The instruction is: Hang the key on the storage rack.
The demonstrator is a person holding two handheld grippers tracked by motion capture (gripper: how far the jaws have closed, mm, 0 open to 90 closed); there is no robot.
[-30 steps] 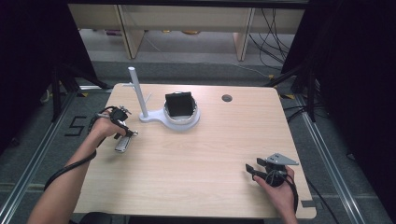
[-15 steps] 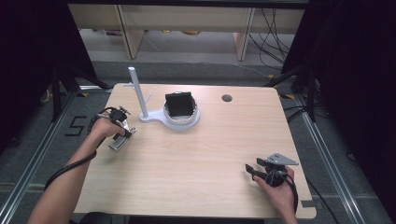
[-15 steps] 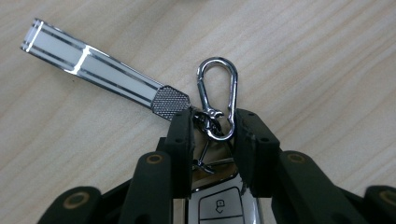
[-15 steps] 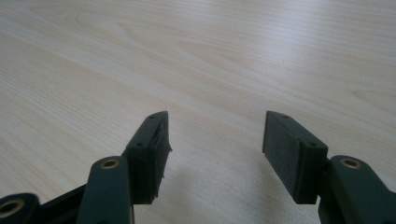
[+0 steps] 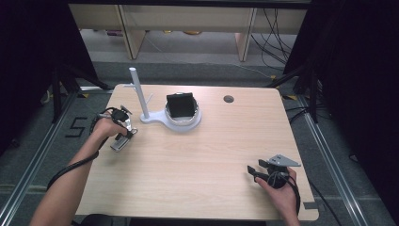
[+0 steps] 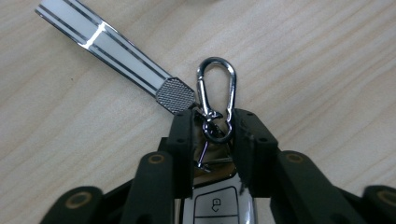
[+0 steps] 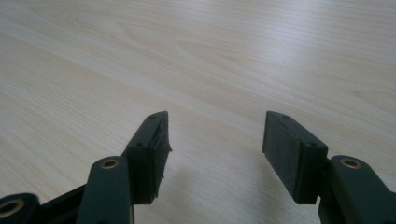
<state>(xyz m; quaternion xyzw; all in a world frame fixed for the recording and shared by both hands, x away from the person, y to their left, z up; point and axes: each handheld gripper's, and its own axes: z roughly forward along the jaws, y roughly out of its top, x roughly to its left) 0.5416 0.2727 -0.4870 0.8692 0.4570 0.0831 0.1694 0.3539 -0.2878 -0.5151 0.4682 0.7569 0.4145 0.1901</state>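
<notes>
A silver car key lies flat on the wooden table, with a metal carabiner and a white striped strap fanning out from its ring. My left gripper points down at it, jaws closed against the ring end of the key. From above, the left gripper is near the table's left edge, and the car key pokes out just below it. At the front right, my right gripper rests low over bare wood. Its jaws are wide apart and hold nothing.
A white stand with an upright post rises behind the left hand. Its ring-shaped base holds a black box. A round cable hole sits at the back. Shelving and cables lie beyond the far edge.
The left hand and the key have shifted only slightly. The right gripper has stayed where it was.
</notes>
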